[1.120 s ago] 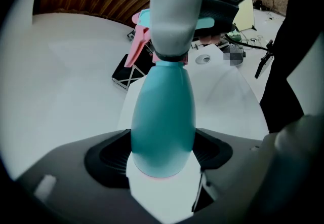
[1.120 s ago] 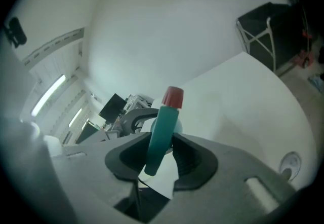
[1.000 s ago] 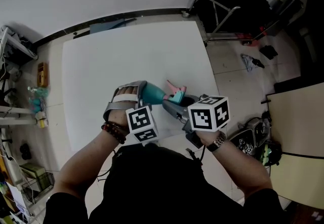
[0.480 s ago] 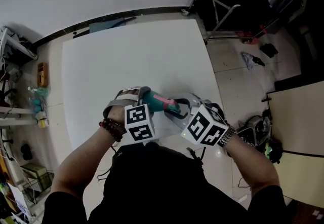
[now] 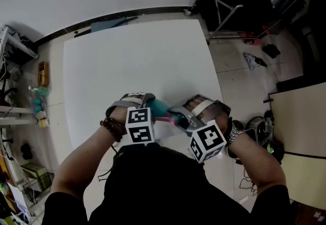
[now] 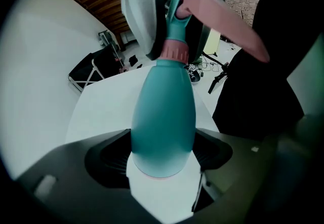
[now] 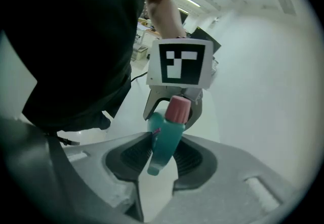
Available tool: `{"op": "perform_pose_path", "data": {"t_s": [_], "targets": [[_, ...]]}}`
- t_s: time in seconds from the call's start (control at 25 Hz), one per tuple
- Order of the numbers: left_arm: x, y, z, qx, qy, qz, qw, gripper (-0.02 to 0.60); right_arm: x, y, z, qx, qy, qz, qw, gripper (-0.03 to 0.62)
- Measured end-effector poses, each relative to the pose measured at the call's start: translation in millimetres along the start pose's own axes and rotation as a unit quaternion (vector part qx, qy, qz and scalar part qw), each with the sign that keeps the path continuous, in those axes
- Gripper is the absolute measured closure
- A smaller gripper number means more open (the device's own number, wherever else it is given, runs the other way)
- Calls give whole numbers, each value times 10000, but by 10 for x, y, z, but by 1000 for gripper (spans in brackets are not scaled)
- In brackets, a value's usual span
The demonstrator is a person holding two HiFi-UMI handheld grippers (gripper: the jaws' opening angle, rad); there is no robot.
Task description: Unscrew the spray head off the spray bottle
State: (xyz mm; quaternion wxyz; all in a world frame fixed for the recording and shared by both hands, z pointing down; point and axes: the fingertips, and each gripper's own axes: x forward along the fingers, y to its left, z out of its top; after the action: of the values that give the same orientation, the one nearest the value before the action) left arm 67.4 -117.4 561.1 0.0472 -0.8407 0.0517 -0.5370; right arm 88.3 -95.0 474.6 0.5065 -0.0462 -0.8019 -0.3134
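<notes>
Both grippers hold the teal spray bottle [image 5: 159,107] in the air over the white table's [image 5: 132,56] near edge. My left gripper [image 5: 147,103] is shut on the bottle's wide body [image 6: 163,116], its base towards that camera. The pink collar [image 6: 175,51] sits at the neck, with the pink trigger [image 6: 230,12] beyond it. My right gripper [image 5: 178,113] is shut on the teal spray head [image 7: 163,142], just behind the pink collar [image 7: 177,108]. In the right gripper view the left gripper's marker cube [image 7: 181,64] faces me beyond the bottle.
The person's arms and dark torso [image 5: 153,183] crowd the table's near edge. A black folding stand [image 5: 234,5] is on the floor past the table's right back corner. Bags [image 5: 257,140] lie on the floor at the right, and shelves with clutter [image 5: 30,96] line the left.
Both grippers drew nearer to the person with the bottle. The right gripper rolled about its axis, its marker cube swung round, and the pink trigger turned from the far side to the near side.
</notes>
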Motion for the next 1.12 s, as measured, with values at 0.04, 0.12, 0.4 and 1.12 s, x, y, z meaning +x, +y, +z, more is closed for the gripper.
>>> {"op": "perform_pose_path", "data": {"t_s": [0.04, 0.12, 0.4, 1.12], "targets": [[-1, -9, 5, 7, -9, -28, 10000, 181, -8, 8, 1, -205, 62, -30, 9998, 477], [-6, -17, 11, 8, -32, -77, 10000, 181, -32, 5, 6, -510, 185, -127, 9984, 477], [-20, -51, 16, 2, -71, -228, 9997, 181, -54, 23, -6, -1370, 347, -544, 9885, 477], [-24, 86, -91, -102, 86, 348, 9993, 183, -85, -80, -69, -700, 260, -931, 9928, 419]]}}
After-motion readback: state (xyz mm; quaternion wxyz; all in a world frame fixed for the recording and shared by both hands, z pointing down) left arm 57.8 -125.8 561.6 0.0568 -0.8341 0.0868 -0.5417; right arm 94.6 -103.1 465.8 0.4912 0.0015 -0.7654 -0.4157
